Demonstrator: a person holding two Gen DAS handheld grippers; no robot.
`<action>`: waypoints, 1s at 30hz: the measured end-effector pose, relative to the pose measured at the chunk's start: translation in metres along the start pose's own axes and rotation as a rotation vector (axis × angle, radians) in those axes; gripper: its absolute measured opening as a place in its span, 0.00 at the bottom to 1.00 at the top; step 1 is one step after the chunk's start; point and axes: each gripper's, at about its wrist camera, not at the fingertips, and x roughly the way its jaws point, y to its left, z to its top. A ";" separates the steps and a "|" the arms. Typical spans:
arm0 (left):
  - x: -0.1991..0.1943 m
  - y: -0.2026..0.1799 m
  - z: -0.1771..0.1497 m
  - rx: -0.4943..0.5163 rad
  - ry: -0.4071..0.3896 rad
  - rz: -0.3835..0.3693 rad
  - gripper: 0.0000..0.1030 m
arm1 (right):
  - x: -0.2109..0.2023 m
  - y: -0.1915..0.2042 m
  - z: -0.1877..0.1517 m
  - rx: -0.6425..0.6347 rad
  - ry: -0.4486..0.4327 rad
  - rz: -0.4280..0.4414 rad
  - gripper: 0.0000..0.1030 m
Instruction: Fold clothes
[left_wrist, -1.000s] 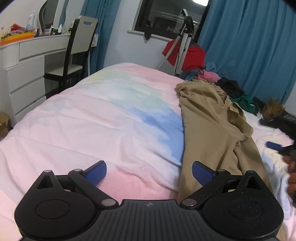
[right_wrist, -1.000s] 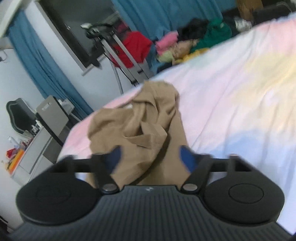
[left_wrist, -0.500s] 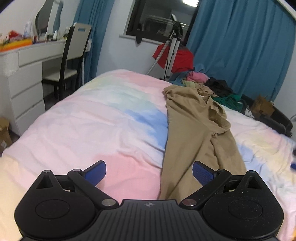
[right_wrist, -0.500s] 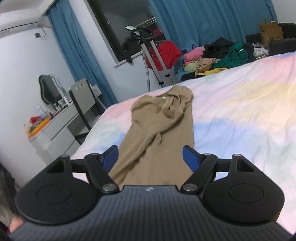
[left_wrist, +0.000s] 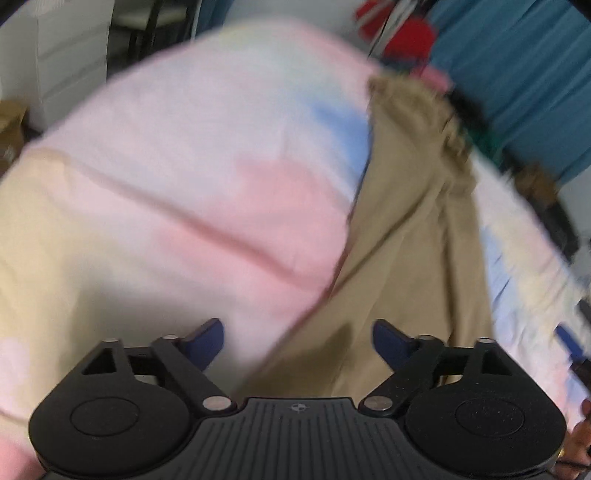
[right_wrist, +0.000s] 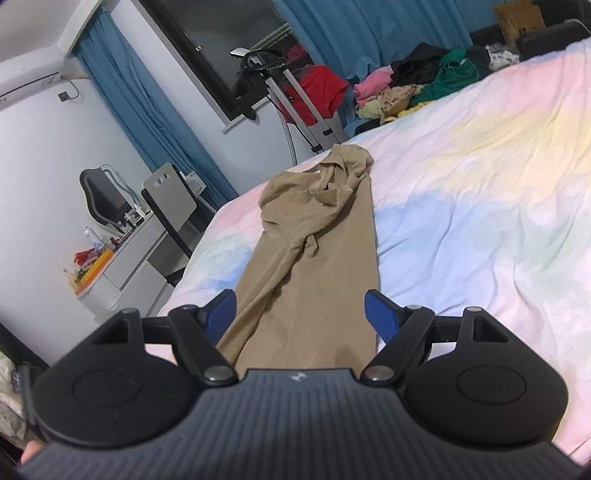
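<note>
Left gripper: your jaws stand wide apart with nothing between the blue pads. The view from this tool is motion-blurred.
Right gripper: your jaws stand wide apart and grip nothing. The blue fingertips sit either side of the garment's near end, not touching it as far as the view shows.
Tan trousers: from your right tool, the garment lies directly ahead and runs straight away from you, laid long and narrow on the bed. Its far end is bunched and creased. From your left tool, the same garment lies ahead and to the right, its near end passing under the right pad.
Bedspread: pastel pink, blue and yellow cover under the garment. From your left tool it fills the area ahead and to the left, with a long crease running across it.
Clothes pile: far ahead and to the right of your right tool, beyond the far edge of the bed; pink, green, black and yellow items mixed together.
Garment steamer stand: far ahead of your right tool, past the trousers' bunched end, with a red garment hanging on it.
Chair: ahead and to the left of your right tool, next to a white dresser.
Curtains: blue, behind the clothes pile.
</note>
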 end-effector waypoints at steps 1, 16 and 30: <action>0.002 -0.002 -0.001 0.012 0.019 0.014 0.74 | 0.000 -0.002 0.000 0.010 0.003 0.000 0.77; -0.045 -0.081 -0.071 0.618 -0.179 0.145 0.03 | 0.002 -0.014 -0.005 0.079 0.035 0.000 0.77; -0.019 -0.158 -0.128 0.954 -0.151 0.021 0.04 | 0.009 -0.021 -0.011 0.081 0.071 -0.066 0.77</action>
